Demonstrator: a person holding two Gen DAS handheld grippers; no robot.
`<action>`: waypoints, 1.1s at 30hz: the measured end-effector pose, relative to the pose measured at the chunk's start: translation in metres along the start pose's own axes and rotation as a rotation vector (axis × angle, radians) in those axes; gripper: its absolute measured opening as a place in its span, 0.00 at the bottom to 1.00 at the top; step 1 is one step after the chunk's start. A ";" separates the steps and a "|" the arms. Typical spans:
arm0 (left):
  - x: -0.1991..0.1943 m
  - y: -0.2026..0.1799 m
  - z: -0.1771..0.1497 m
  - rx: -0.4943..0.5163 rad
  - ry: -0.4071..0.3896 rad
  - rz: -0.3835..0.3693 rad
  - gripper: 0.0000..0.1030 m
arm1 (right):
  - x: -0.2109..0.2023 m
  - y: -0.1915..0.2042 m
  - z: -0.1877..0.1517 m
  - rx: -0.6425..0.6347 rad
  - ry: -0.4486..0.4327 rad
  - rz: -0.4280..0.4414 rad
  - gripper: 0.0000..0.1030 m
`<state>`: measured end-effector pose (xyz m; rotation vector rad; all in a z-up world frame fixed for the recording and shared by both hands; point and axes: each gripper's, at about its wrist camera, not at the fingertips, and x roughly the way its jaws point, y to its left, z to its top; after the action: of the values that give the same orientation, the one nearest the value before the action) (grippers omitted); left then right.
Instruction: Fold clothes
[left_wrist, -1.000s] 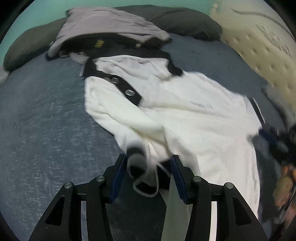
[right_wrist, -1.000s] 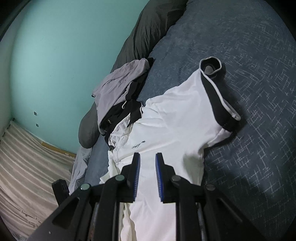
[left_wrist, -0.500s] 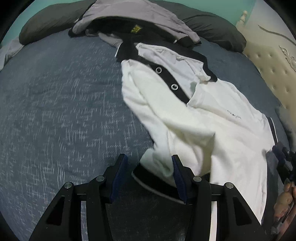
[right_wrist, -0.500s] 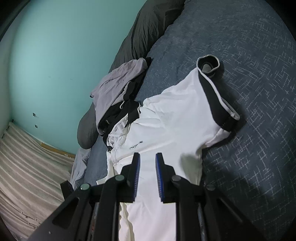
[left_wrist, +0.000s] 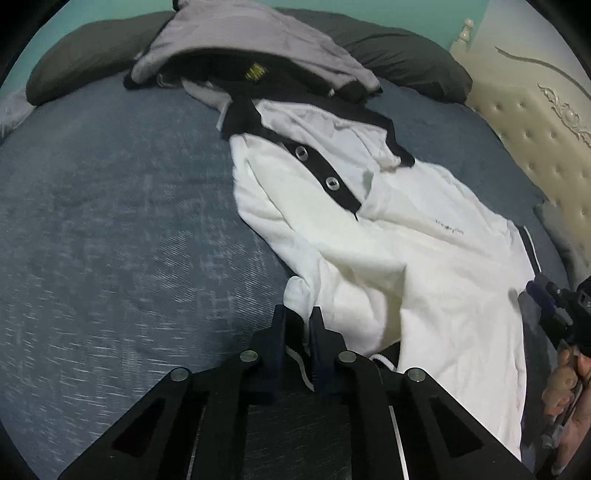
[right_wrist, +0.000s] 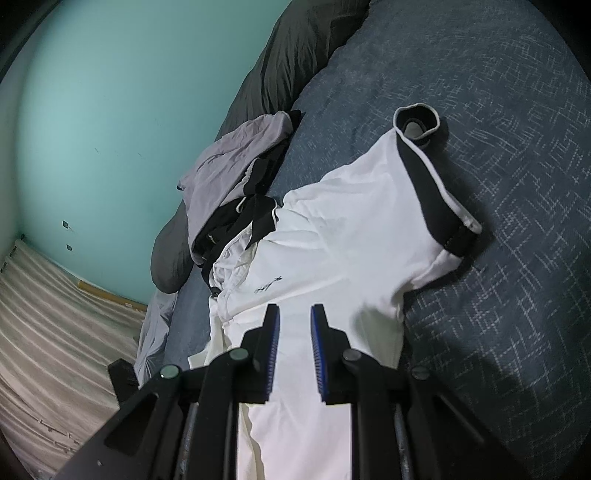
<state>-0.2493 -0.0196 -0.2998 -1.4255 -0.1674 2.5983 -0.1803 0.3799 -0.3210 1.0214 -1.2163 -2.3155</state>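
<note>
white polo shirt (left_wrist: 406, 258) is spread on the blue bedspread (left_wrist: 110, 221), below the grey garment pile (left_wrist: 251, 40) | left gripper (left_wrist: 298, 321): jaws closing, shirt sleeve pinched between | right gripper (right_wrist: 293, 325): narrow gap, over shirt, grip cannot be told

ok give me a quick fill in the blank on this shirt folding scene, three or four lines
1. The white polo shirt lies on a ____ bedspread.
2. The shirt's collar and button strip are ____.
3. The left gripper is closing on a fold of the ____ fabric.
4. A grey garment lies on top of dark ____.

Missing words: blue; black; white; pillows
</note>
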 end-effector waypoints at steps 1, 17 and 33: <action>-0.005 0.004 0.001 -0.002 -0.007 0.010 0.11 | 0.000 0.000 0.000 0.000 0.000 0.000 0.16; -0.061 0.117 0.031 -0.116 -0.023 0.192 0.08 | 0.002 0.003 -0.002 -0.017 0.005 -0.011 0.16; -0.033 0.148 0.033 -0.249 0.004 0.123 0.17 | 0.008 0.004 -0.003 -0.024 0.013 -0.016 0.16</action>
<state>-0.2744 -0.1715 -0.2812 -1.5650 -0.4294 2.7529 -0.1840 0.3716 -0.3222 1.0398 -1.1769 -2.3261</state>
